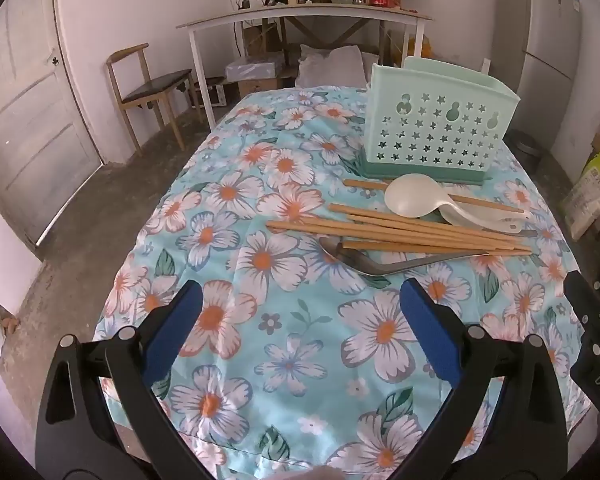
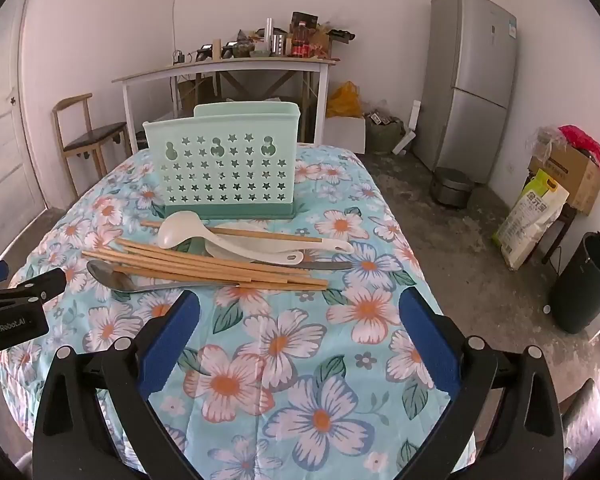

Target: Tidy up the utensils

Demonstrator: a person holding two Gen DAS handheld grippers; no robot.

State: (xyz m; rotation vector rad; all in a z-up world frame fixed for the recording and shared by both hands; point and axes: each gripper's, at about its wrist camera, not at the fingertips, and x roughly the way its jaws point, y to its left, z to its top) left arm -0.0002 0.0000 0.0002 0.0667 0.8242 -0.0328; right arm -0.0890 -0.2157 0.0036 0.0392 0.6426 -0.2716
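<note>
Refrigerator point(image 2: 470, 80) only in right view; left hand-held gripper point(image 1: 300, 320) empty.

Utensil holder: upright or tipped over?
Upright. The green holder stands on its darker base on the tablecloth, open top up, behind the chopsticks.

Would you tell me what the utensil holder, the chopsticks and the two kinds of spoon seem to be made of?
Utensil holder: mint green plastic, probably moulded, with punched star holes and a matte look.
Chopsticks: tan, matte sticks, likely wood or bamboo; which one is unclear.
White spoons: smooth cream, plastic or melamine by the look.
Grey spoon: reflective bowl, apparently stainless steel.
</note>
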